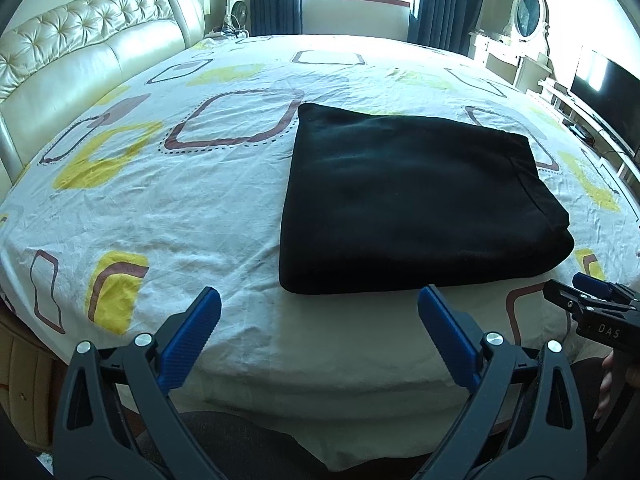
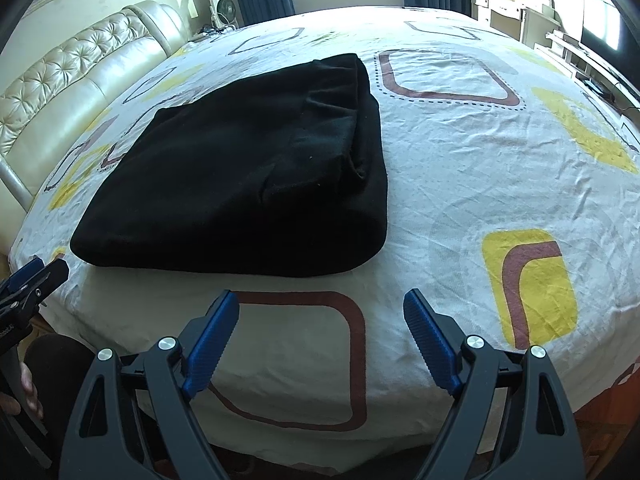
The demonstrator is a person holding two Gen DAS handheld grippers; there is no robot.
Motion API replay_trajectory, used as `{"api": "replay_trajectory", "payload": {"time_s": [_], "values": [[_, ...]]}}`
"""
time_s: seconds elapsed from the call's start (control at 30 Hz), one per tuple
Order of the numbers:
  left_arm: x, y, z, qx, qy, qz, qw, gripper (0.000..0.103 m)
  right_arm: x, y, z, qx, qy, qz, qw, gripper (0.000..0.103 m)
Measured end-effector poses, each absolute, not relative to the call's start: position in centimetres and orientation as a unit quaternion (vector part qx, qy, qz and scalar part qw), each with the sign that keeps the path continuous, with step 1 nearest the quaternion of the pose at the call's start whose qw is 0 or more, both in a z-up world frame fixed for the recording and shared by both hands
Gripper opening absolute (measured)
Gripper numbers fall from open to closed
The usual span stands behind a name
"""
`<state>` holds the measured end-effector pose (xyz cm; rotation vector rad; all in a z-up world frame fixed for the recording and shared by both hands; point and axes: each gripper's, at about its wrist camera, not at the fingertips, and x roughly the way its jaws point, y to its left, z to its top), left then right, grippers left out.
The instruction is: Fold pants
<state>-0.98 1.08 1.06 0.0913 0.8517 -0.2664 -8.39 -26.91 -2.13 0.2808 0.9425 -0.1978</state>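
Black pants [image 1: 416,200] are seen lying on the bed [image 1: 160,208], already folded into a thick, roughly square stack. The stack is placed close to the near edge of the bed, well apart from the padded headboard [image 1: 80,52] on the left. A rounded fold runs along the near side; layered loose edges and what is judged to be a seam or cuff are stacked along the right side.

The left hand-held gripper [image 1: 320,312] is held just short of the near fold, over the bed's near edge, jaws spread apart, nothing between them. The right hand-held gripper [image 2: 322,316] is held likewise over the near edge, off the stack's right corner, jaws wide apart and empty. No cloth is touched by either.

Handling, as judged: the fabric looks soft, fleecy and limp, fairly light, not slippery, not fragile. No shape would be kept if lifted by one layer; layers would be expected to slide and open. If a further fold or tidy is wanted, the near rounded fold at its two corners should be pinched, all layers taken together. The loose right-side edges are best avoided, since only the top layer would likely be caught. The task is judged nearly or fully done.
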Motion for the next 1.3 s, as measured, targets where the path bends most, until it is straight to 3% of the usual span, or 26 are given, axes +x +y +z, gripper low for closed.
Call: {"api": "replay_trajectory", "payload": {"time_s": [1.2, 1.3], "values": [[-0.8, 0.2, 1.5, 0.076, 0.434, -0.095, 0.893, 0.099, -8.4, -26.5, -2.7, 0.140, 0.467, -0.081, 0.870, 0.083], [-1.4, 0.2, 2.2, 0.081, 0.410, -0.084, 0.905, 0.099, -8.4, -26.4, -2.7, 0.141, 0.468, -0.080, 0.869, 0.083]]}}
